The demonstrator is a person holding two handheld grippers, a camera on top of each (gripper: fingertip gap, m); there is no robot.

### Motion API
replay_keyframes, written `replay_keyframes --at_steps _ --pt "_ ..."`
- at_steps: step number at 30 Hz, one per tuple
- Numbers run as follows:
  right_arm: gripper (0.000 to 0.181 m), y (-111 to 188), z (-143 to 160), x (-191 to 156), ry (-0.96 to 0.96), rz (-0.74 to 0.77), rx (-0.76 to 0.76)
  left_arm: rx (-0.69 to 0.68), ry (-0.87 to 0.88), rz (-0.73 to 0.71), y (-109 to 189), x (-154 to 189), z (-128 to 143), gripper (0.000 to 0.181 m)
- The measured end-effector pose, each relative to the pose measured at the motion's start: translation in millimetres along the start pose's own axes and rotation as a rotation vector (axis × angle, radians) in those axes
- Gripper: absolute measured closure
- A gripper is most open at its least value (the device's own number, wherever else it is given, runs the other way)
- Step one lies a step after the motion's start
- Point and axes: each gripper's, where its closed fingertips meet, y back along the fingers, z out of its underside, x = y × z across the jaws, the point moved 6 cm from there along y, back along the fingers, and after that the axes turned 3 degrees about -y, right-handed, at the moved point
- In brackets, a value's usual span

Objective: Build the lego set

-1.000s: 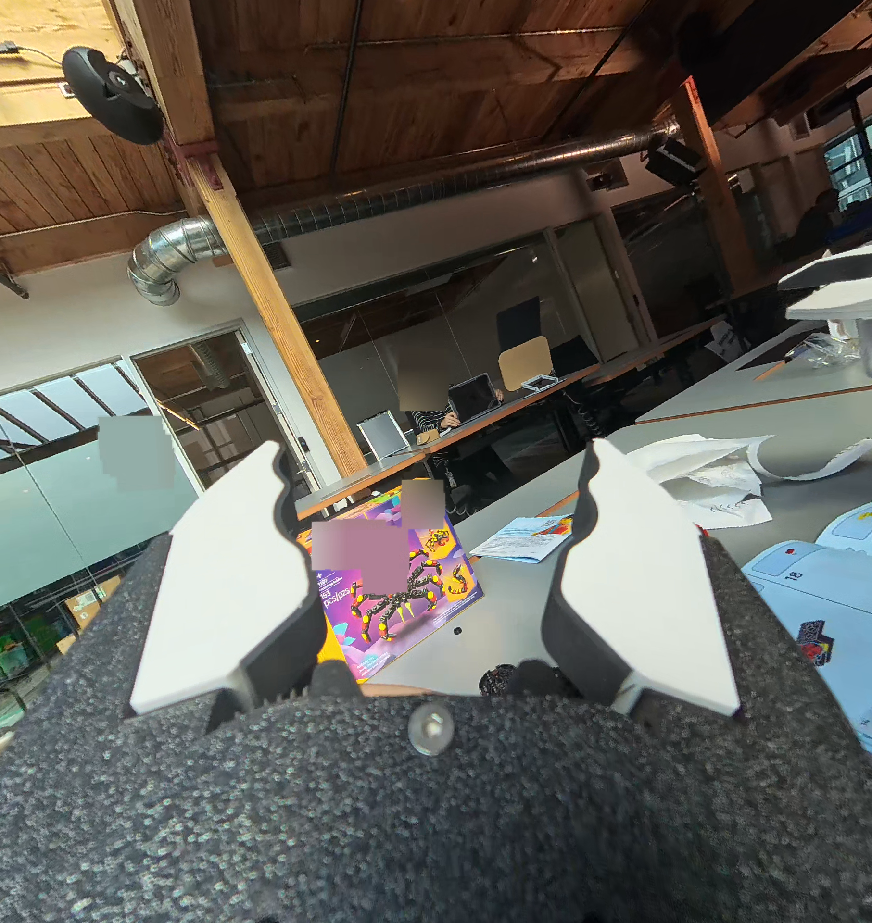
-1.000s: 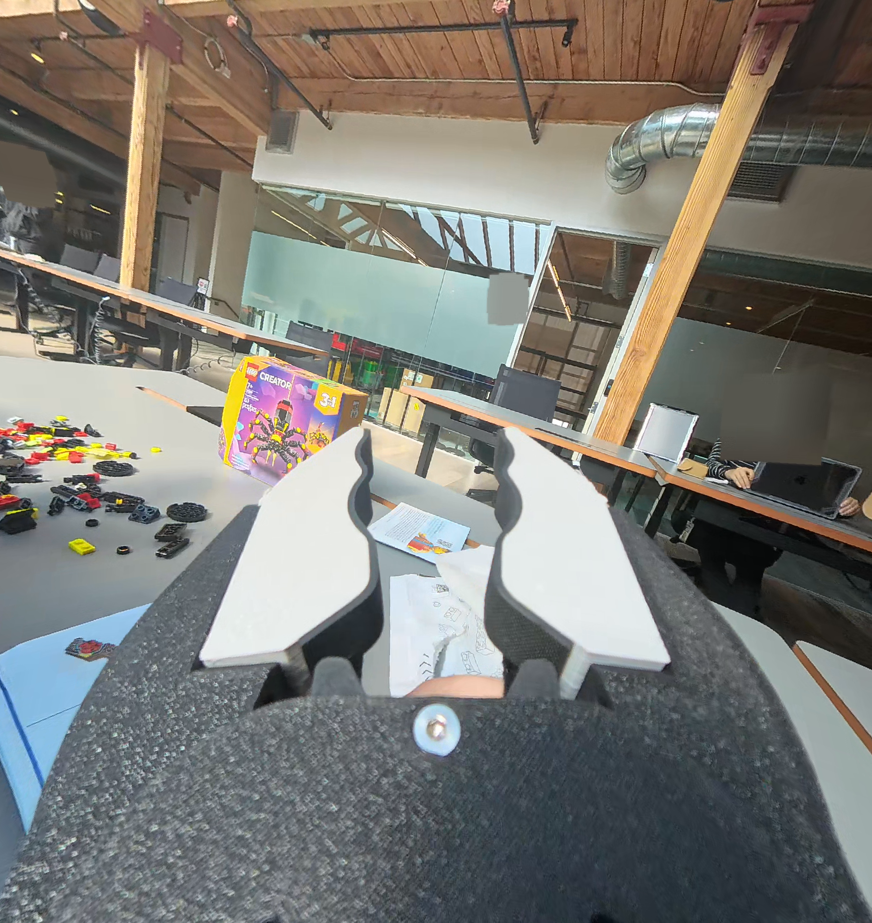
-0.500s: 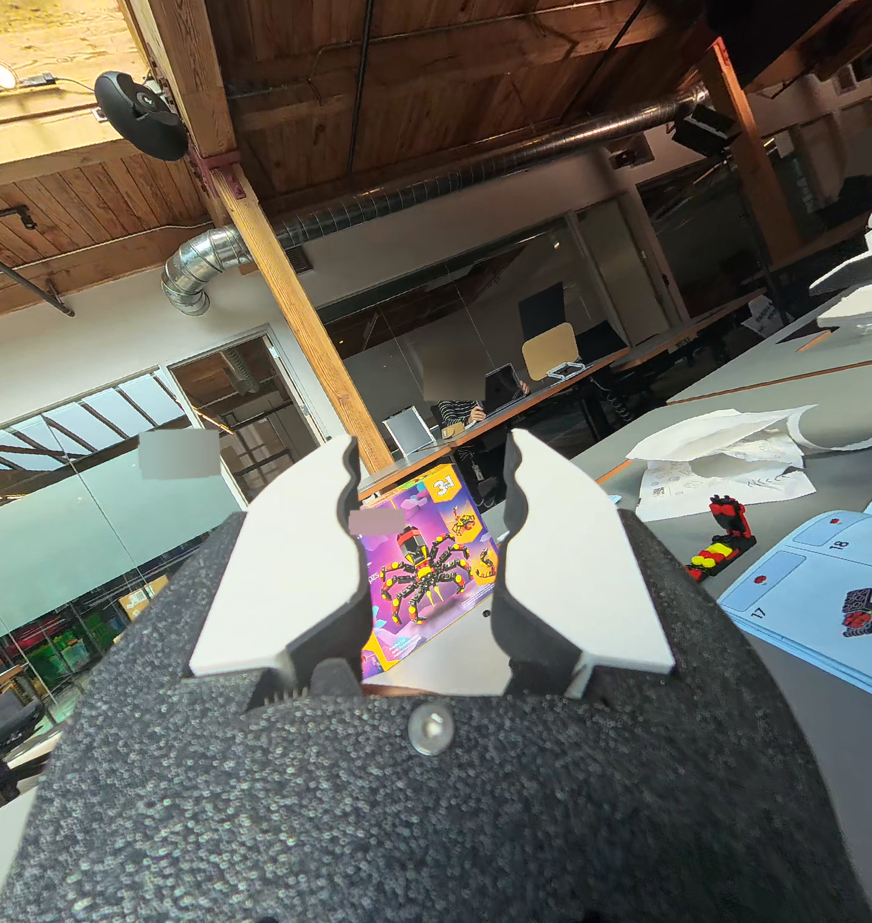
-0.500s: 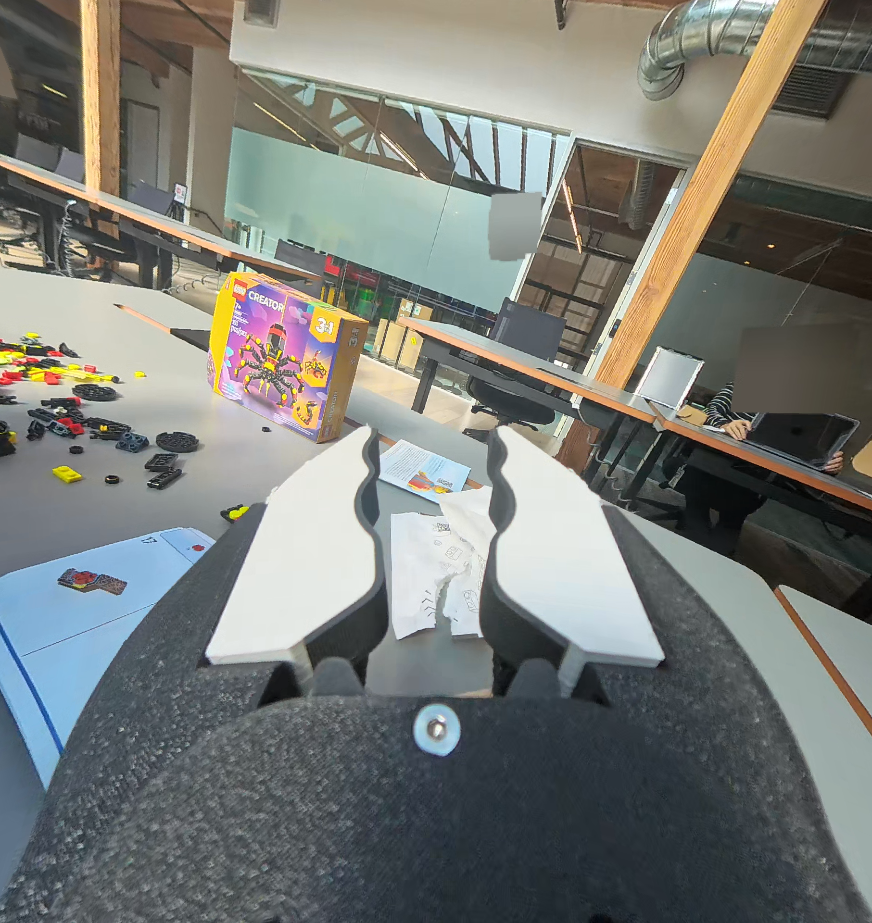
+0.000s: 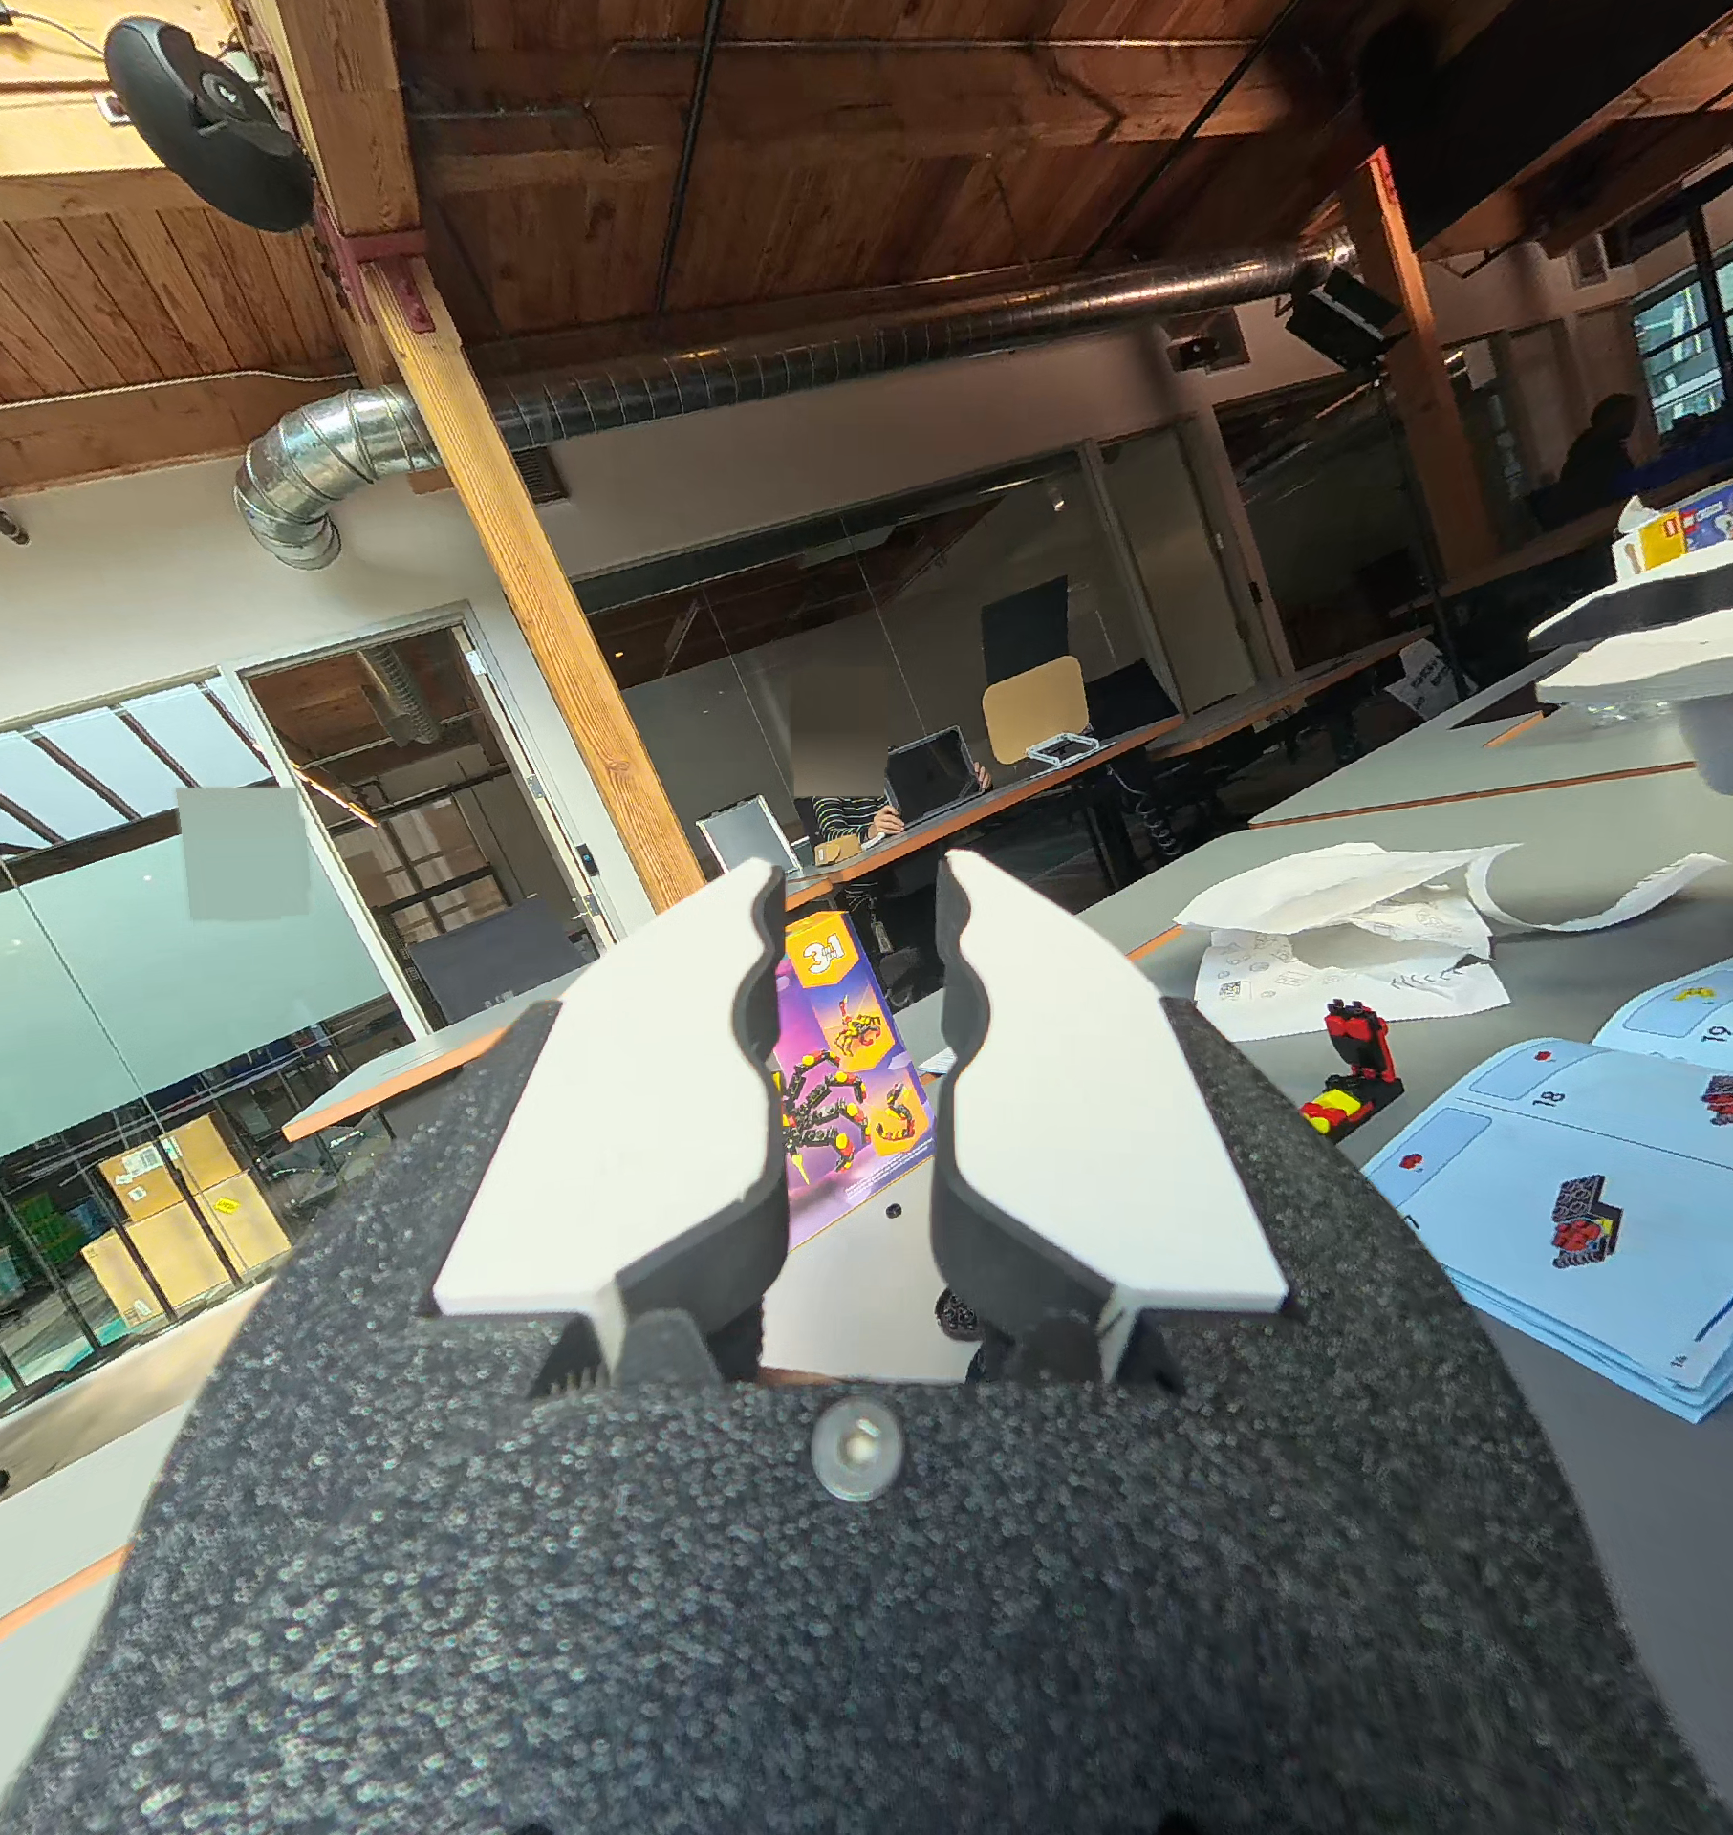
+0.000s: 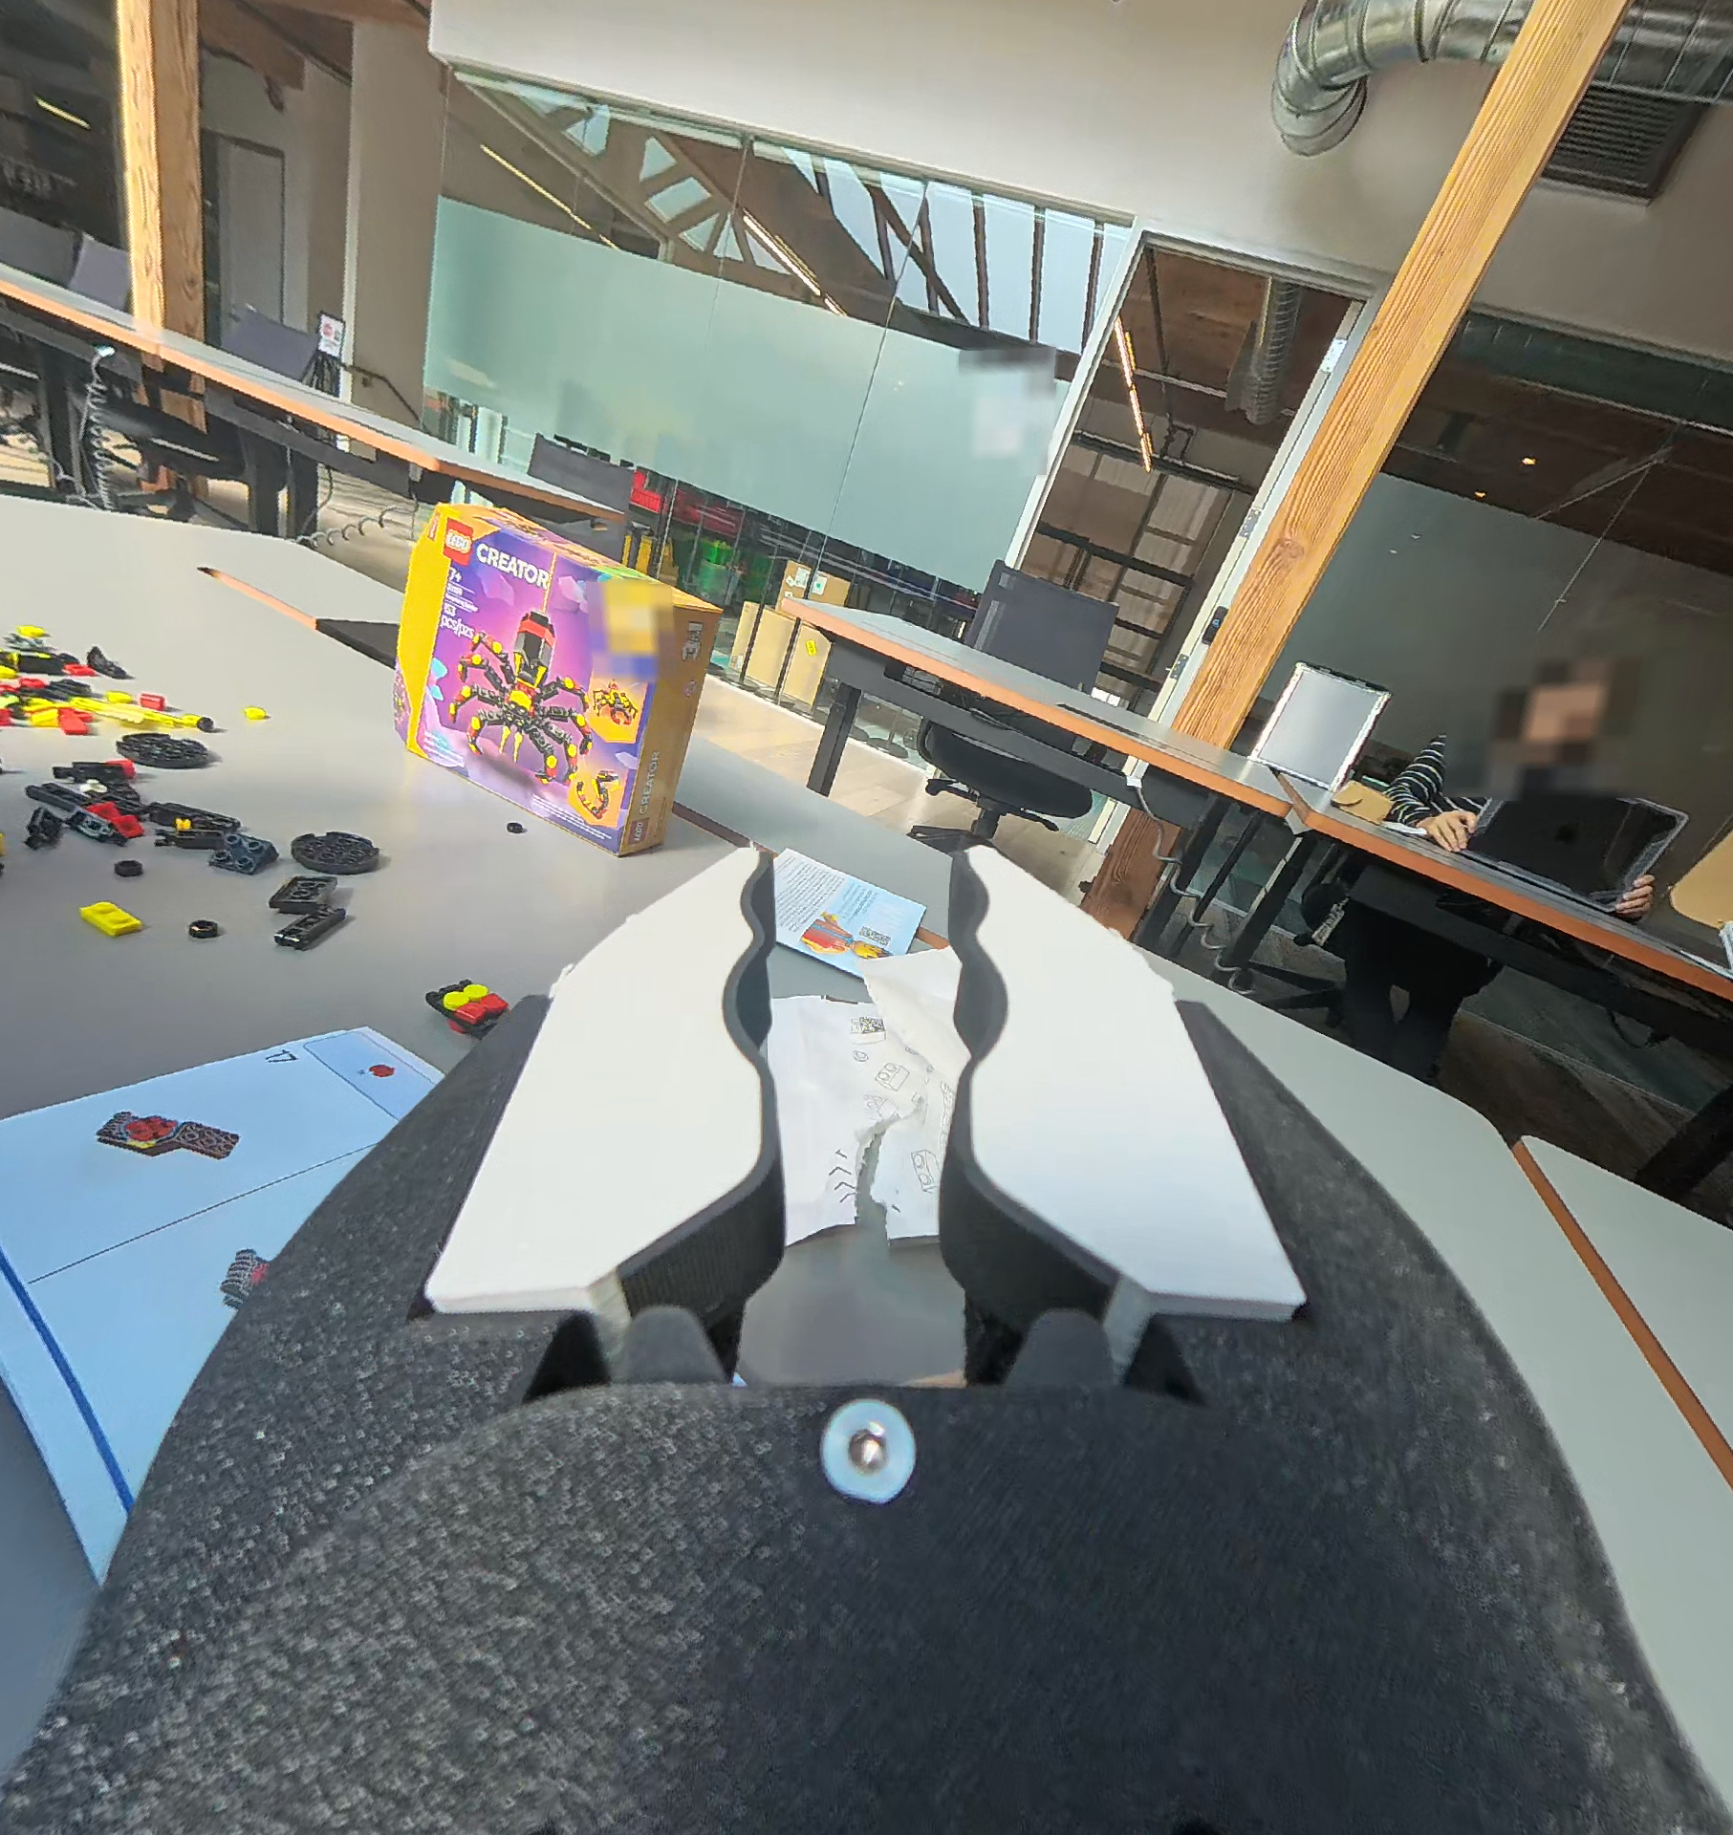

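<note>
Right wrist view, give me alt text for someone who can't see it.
The right gripper hovers open and empty above a grey table and torn white paper. To the left lie scattered black, red and yellow lego pieces, a purple-and-yellow set box and an open blue instruction booklet.

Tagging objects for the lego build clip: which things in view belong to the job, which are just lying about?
Job:
- loose bricks
- partly built model
- open instruction booklet
- left gripper, open, empty
- right gripper, open, empty

Lying about:
- set box, standing
- torn paper bag
- small leaflet
- person at a laptop, next table
</note>
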Motion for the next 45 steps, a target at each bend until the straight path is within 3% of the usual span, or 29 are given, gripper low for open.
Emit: replay_keyframes --at_steps 3,6,8,11,14,16,18,21,25,30,33,36,45 --pt "0.15 -0.2 -1.4 0.1 0.037 0.003 0.002 0.032 0.014 0.04 0.5 5.6 -8.1 0.178" --pt "0.155 6.2 -10.1 4.8 0.133 0.035 0.063 0.095 0.108 0.045 5.2 -2.1 -31.0 0.181" --pt "0.156 8.2 -22.5 13.3 0.153 0.123 0.047 0.179 0.236 0.048 18.5 -22.0 -63.6 0.181" --pt "0.156 9.0 -61.9 9.6 0.142 0.134 0.084 0.334 0.274 0.057 67.2 -72.9 -125.9 0.181" --pt "0.156 9.7 -97.6 0.5 0.114 0.185 0.142 0.41 0.161 0.035 129.1 -141.7 -179.7 0.181" --pt "0.156 8.5 -113.2 -9.3 0.07 0.21 0.186 0.393 0.077 -0.042 166.9 -194.5 -201.0 0.181" --pt "0.156 6.4 -121.8 -24.2 0.026 0.223 0.218 0.358 -0.007 -0.14 197.3 -246.5 -204.5 0.181" --pt "0.156 0.1 -127.2 -55.7 -0.02 0.23 0.232 0.307 -0.007 -0.207 218.9 -314.8 -180.5 0.181" --pt "0.156 -22.4 -131.4 -100.2 -0.05 0.194 0.211 0.169 0.007 -0.156 206.4 -371.8 -107.0 0.181" --pt "0.156 -58.1 -130.1 -148.1 -0.134 0.14 0.222 -0.018 0.089 -0.073 180.6 -391.4 19.9 0.181" --pt "0.156 -74.6 -123.0 -171.1 -0.142 0.137 0.211 -0.112 0.081 -0.011 174.4 -381.3 71.8 0.181" --pt "0.156 -88.1 -111.7 -184.7 -0.108 0.141 0.17 -0.146 0.135 0.063 172.9 -371.9 91.8 0.181" --pt "0.156 -104.6 -71.0 -186.8 -0.051 0.175 0.042 -0.14 0.183 0.061 179.9 -371.2 91.5 0.181"
